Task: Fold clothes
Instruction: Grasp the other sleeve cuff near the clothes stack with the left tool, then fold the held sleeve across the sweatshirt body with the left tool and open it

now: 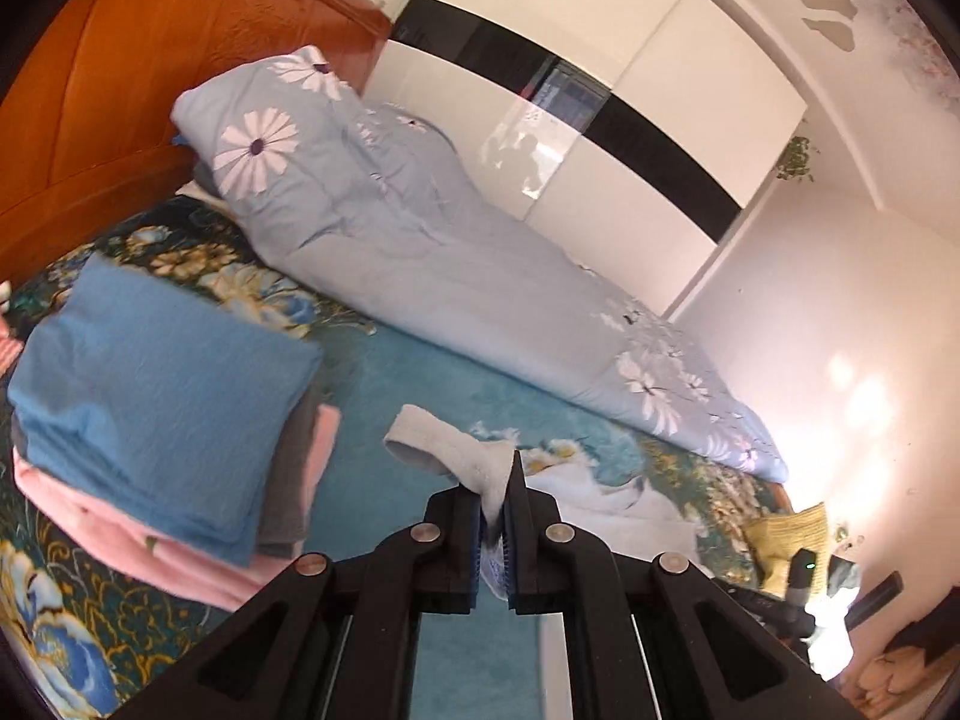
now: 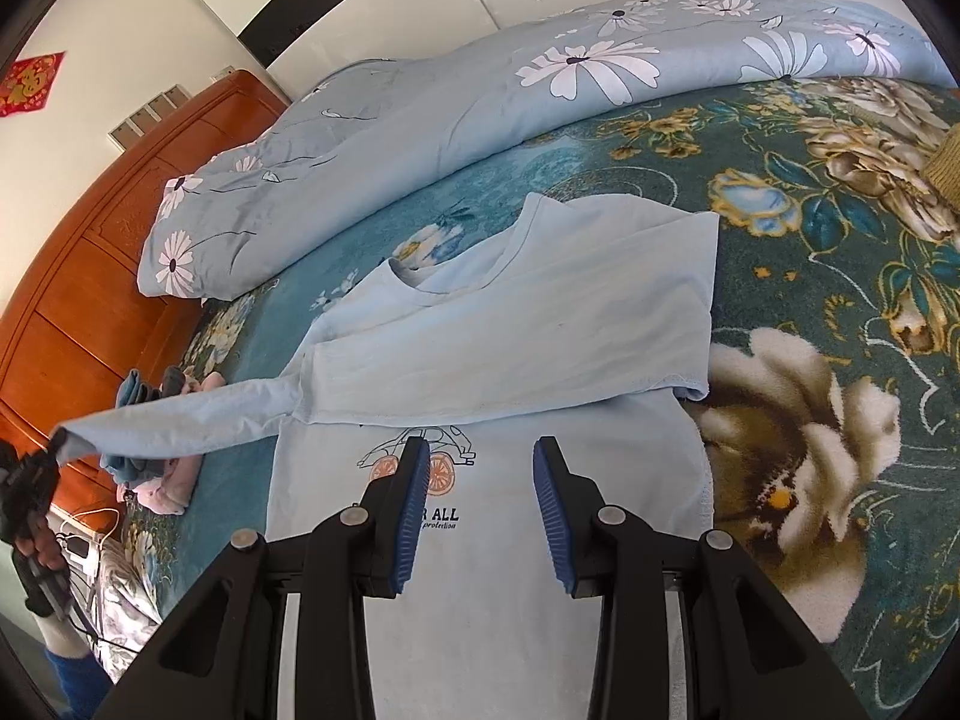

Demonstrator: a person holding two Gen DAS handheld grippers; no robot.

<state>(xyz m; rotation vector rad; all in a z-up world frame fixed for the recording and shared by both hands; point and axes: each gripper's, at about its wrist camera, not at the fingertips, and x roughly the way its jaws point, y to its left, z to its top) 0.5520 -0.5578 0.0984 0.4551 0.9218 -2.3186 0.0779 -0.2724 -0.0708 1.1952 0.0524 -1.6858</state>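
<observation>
A pale blue long-sleeved shirt [image 2: 510,336] with a car print lies front up on the flowered bedspread [image 2: 810,276]. One sleeve is folded across its chest. My left gripper [image 1: 495,480] is shut on the cuff of the other sleeve [image 1: 447,447]; in the right wrist view that sleeve [image 2: 180,426] stretches out to the left, lifted off the bed, to the left gripper [image 2: 36,468]. My right gripper [image 2: 483,450] is open and empty, low over the shirt's print.
A stack of folded clothes [image 1: 150,396], blue on top of grey and pink, lies on the bed near the wooden headboard [image 1: 120,90]. A light blue daisy quilt [image 1: 450,252] runs along the far side. A yellow item [image 1: 786,540] sits at the bed's corner.
</observation>
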